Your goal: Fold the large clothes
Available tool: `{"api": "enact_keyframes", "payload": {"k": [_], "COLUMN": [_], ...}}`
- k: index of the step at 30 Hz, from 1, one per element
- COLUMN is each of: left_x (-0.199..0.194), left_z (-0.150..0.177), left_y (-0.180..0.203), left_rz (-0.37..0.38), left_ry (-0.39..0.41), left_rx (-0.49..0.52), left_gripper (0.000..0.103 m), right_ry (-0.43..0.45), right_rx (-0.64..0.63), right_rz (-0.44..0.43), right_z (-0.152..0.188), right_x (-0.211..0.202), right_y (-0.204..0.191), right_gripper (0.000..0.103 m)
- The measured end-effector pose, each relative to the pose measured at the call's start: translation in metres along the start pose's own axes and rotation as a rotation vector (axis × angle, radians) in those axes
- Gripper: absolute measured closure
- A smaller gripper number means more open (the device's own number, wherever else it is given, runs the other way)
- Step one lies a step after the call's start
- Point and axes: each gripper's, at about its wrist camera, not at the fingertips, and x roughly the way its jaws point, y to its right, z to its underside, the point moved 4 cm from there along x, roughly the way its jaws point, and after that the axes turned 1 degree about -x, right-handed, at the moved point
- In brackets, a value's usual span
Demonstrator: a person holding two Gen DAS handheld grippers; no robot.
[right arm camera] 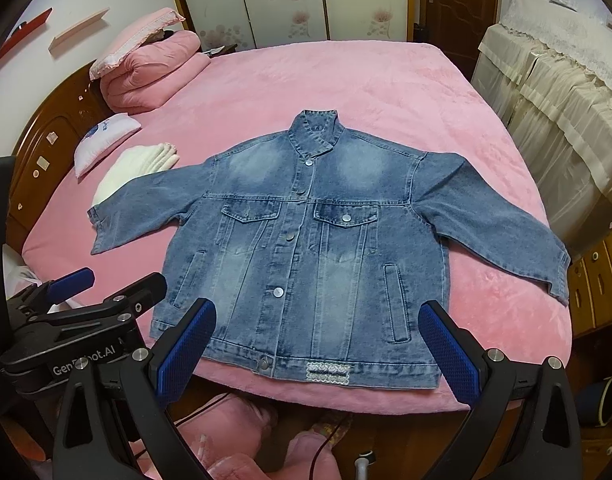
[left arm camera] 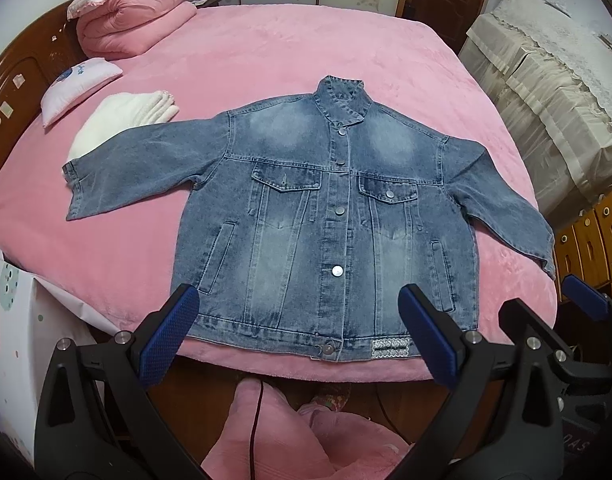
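Nearest in both wrist views are the tools themselves: the left gripper (left arm camera: pixel 302 332) and the right gripper (right arm camera: pixel 313 344) each hang with blue pads spread wide and nothing between them, just short of the bed's near edge and above the floor. Straight ahead of both lies the denim jacket (left arm camera: pixel 329 216), spread face up and buttoned on the pink bedspread (left arm camera: pixel 266 52), its hem (left arm camera: pixel 290 338) closest to the fingers and its collar (left arm camera: pixel 339 100) pointing away, so the long axis of the body runs directly outward from the person. The sleeves stretch sideways, one toward each gripper's own side, and the right sleeve's cuff (right arm camera: pixel 559 280) hangs over the bed's edge; each tool looks about equally near its own hem corner. On the hem a small woven label (right arm camera: pixel 327 372) shows a pattern too blurred to read. The left tool's body, seen in the right wrist view, carries white lettering that seems to read "GenRobot.AI", one letter being obscured. Farther off sit a folded white towel (left arm camera: pixel 118 120), a small pillow (left arm camera: pixel 78 88) and a rolled pink quilt (left arm camera: pixel 134 16).
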Motion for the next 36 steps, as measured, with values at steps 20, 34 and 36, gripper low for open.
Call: {"api": "enact_keyframes", "payload": {"k": [20, 34, 36], "left_x": [0.001, 0.001, 0.001], "left_z": [0.001, 0.000, 0.000], "left_y": [0.002, 0.003, 0.003], "left_rz": [0.000, -0.001, 0.000], "left_ry": [-0.004, -0.005, -0.005], "left_rx": [0.002, 0.004, 0.002], "left_gripper": [0.004, 0.004, 0.004], "right_ry": [-0.017, -0.018, -0.018], "right_rx": [0.010, 0.010, 0.010], "right_rz": [0.008, 0.011, 0.012], "right_z": [0.000, 0.000, 0.001], "right_x": [0.009, 0.009, 0.009], "right_y": [0.007, 0.010, 0.011], "right_gripper": [0.000, 0.000, 0.000]}}
